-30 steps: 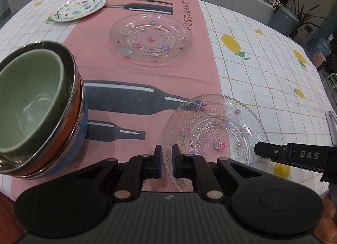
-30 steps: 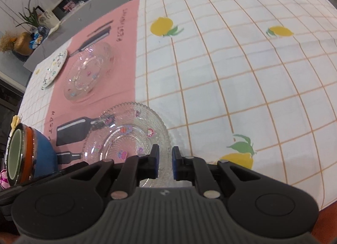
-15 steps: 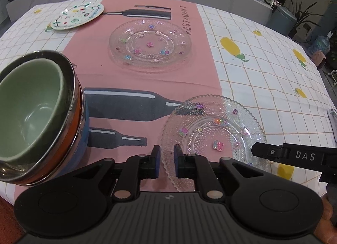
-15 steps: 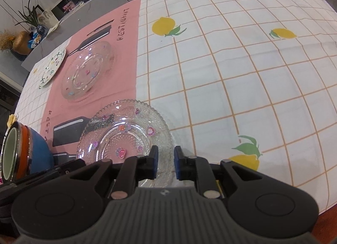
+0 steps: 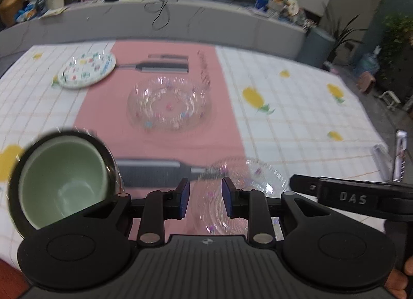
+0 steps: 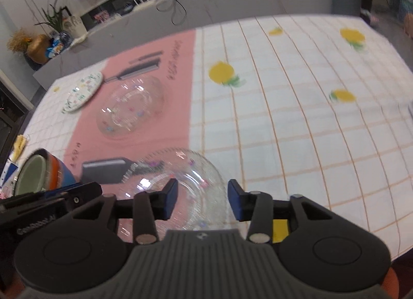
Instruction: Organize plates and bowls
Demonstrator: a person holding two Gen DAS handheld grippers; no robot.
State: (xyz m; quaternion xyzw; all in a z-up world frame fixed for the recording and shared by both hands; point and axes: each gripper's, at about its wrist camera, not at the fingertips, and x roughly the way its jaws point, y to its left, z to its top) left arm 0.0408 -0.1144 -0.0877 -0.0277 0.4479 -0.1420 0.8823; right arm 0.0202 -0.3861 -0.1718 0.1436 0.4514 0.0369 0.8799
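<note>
A clear glass plate (image 5: 258, 177) (image 6: 180, 170) with small coloured flowers lies on the cloth at the table's near edge. My left gripper (image 5: 205, 199) hangs above its left rim and its jaws are opening, the pads touching nothing. My right gripper (image 6: 202, 202) hovers over the same plate's near rim; its jaws are opening too, clear of the glass. A second glass plate (image 5: 170, 104) (image 6: 130, 106) sits farther back on the pink strip. A white patterned plate (image 5: 86, 70) (image 6: 82, 91) lies at the far left. Nested bowls (image 5: 62, 180) (image 6: 41, 177), green innermost, stand at the near left.
The checked tablecloth (image 5: 296, 108) with yellow fruit prints covers the table. A silvery packet (image 5: 400, 154) lies at its right edge. A grey counter (image 5: 206, 23) with cables, plants and clutter runs behind the table.
Both grippers have risen from the table and their jaws have parted from nearly shut. The near glass plate stays on the cloth. The view now takes in more of the room.
</note>
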